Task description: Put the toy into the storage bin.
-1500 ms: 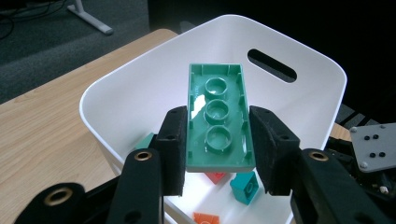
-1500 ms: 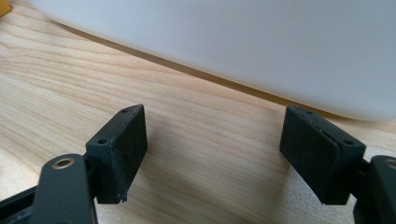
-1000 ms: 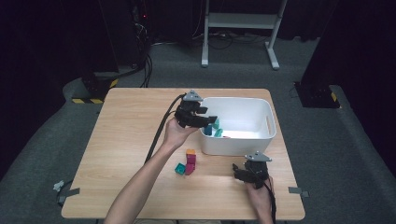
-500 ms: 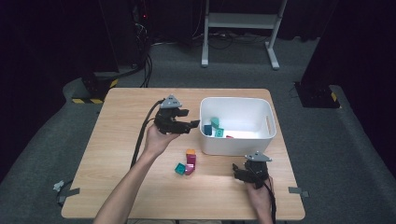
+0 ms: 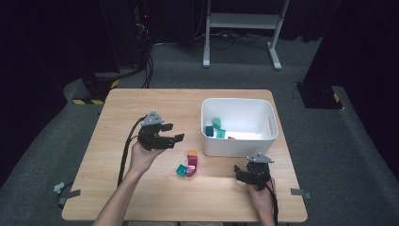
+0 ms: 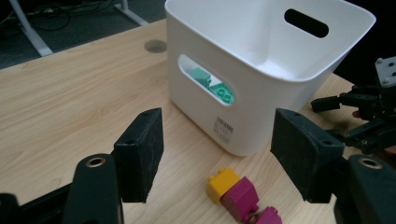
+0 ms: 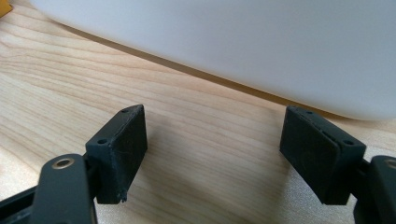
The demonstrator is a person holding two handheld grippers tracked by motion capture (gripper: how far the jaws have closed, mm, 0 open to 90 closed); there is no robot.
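A white bin (image 5: 239,141) stands on the right half of the table; inside lie teal and blue bricks (image 5: 214,128), and green ones show through its handle slot (image 6: 212,85). In front of the bin lie a yellow brick (image 5: 192,153), magenta bricks (image 5: 192,165) and a teal brick (image 5: 181,170). My left gripper (image 5: 175,133) hovers left of the bin, open and empty, jaws wide apart (image 6: 219,149); the yellow brick (image 6: 223,182) and magenta bricks (image 6: 243,198) lie below between them. My right gripper (image 5: 241,173) rests near the table's front right, open and empty (image 7: 212,144), facing the bin's wall (image 7: 243,46).
The wooden table (image 5: 141,103) has bare room on its left and far side. A cable (image 5: 126,150) trails from the left gripper along the forearm. A white stand (image 5: 240,33) and dark equipment sit on the floor beyond the table.
My left gripper has drawn back from over the bin's left rim, moving left and toward the person, and is open. The right gripper has stayed put.
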